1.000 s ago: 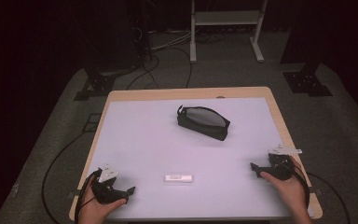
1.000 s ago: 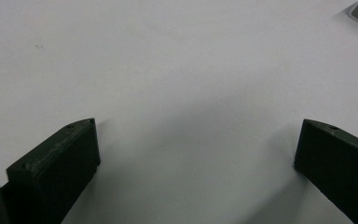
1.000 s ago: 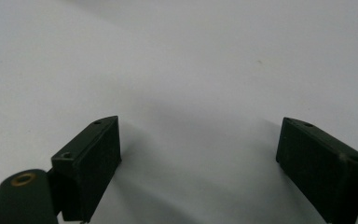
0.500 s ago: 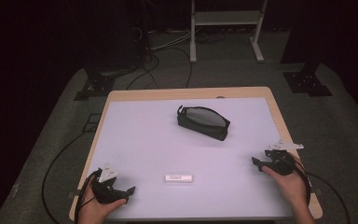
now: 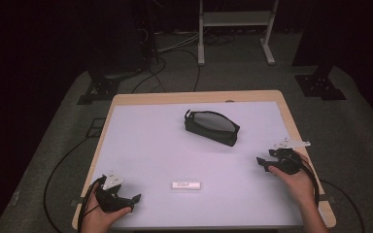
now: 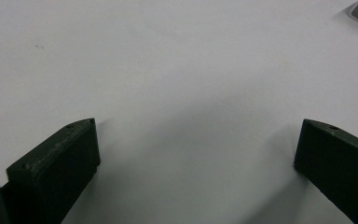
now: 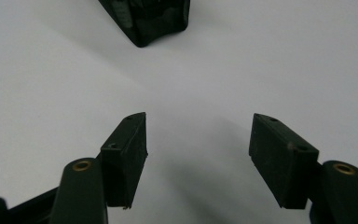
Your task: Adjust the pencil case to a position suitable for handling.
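At the lower left of the high view the left gripper [image 5: 135, 198] rests by the near edge of the white table [image 5: 145, 145], its jaws spread wide with bare tabletop between them; its own view shows the same wide gap [image 6: 196, 154] and nothing held, with a grey corner of some flat thing at the upper right that is too cropped to identify. At the right of the high view the right gripper [image 5: 261, 162] sits in the person's hand [image 5: 298, 182], jaws parted but narrower than the left pair; they have just been closing, and nothing lies between them in its own view [image 7: 198, 140], where the pads hover over plain tabletop. Compared with a second ago, the right gripper has shifted slightly up the frame toward the black pouch [image 5: 211, 126], while the left one has kept its place. That pouch lies near the table's centre, angled, well apart from both grippers, and its dark end shows at the top of the right gripper view [image 7: 147, 21]. A small white label-like bar [image 5: 186, 185] lies at lower centre between the hands; its print is too small to read
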`<state>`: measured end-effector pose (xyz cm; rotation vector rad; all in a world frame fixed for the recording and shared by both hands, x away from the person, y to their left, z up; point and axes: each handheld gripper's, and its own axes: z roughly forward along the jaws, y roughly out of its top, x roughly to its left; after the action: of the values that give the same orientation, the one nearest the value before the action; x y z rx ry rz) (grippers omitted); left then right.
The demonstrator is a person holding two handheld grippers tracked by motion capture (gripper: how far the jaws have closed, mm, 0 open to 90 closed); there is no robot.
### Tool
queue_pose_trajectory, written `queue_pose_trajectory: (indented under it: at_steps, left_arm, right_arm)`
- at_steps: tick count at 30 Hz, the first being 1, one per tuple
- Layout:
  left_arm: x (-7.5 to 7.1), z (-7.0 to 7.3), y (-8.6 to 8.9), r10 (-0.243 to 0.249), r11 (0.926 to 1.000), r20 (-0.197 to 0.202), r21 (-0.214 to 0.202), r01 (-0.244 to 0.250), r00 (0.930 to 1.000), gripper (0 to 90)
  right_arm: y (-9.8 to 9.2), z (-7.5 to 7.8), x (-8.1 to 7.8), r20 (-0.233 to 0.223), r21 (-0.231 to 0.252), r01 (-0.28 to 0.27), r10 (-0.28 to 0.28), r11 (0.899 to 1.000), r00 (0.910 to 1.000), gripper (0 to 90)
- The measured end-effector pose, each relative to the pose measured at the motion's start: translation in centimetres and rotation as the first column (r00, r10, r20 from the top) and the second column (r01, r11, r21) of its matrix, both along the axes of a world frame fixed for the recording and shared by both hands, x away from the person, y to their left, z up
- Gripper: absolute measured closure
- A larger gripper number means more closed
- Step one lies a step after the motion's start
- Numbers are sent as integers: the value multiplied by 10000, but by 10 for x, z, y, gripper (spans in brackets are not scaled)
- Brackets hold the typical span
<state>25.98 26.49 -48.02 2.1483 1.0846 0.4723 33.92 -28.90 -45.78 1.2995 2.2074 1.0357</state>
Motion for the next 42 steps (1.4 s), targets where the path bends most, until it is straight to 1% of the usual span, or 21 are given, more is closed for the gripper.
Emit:
queue_pose_trajectory:
  at_steps: [2, 3, 4, 8, 11, 16, 18, 19, 26, 28, 32, 37, 42]
  left_arm:
    - [0, 0, 0, -4, 10000, -3, 1, 4, 10000, 0]
    - [0, 0, 0, 2, 10000, -18, -5, -2, 10000, 0]
    - [0, 0, 0, 2, 10000, -18, -5, -2, 10000, 0]
    - [0, 0, 0, 2, 10000, -15, -8, -2, 10000, 0]
    - [0, 0, 0, 0, 10000, -16, -9, 0, 10000, 0]
    - [0, 0, 0, 1, 10000, -12, -9, -1, 10000, 0]
    - [0, 0, 0, 3, 10000, -6, -12, -3, 10000, 0]
    - [0, 0, 0, 2, 10000, -7, -11, -2, 10000, 0]
    - [0, 0, 0, 2, 10000, -9, -13, -2, 10000, 0]
    - [0, 0, 0, 1, 10000, -9, -12, -1, 10000, 0]
    - [0, 0, 0, -1, 10000, -11, -12, 1, 10000, 0]
    - [0, 0, 0, 0, 10000, -12, -17, 0, 10000, 0]
    - [0, 0, 0, -1, 10000, -14, -19, 1, 10000, 0]
  right_arm:
    - [0, 1, 1, 37, -1, -65, 65, 10000, 10000, 366]
    - [1, 3, 2, 135, 170, -79, 77, 9998, 9999, 373]
    - [1, 3, 3, 121, 205, -139, 137, 9997, 9998, 373]
    - [2, 5, 6, 114, 179, -270, 268, 9995, 9996, 378]
    - [5, 10, 9, 229, 164, -400, 396, 9991, 9990, 388]
    - [9, 15, 15, 287, 143, -570, 566, 9983, 9980, 389]
    - [10, 16, 16, 298, 137, -585, 580, 9982, 9979, 389]
    - [12, 19, 18, 377, 156, -628, 622, 9979, 9974, 393]
    - [16, 26, 25, 424, 202, -753, 744, 9970, 9963, 396]
    - [17, 28, 27, 510, 266, -777, 762, 9966, 9958, 399]
    - [19, 31, 31, 506, 278, -823, 809, 9962, 9954, 399]
    - [22, 35, 39, 549, 426, -885, 861, 9952, 9948, 402]
    - [26, 37, 43, 556, 419, -964, 940, 9945, 9940, 405]
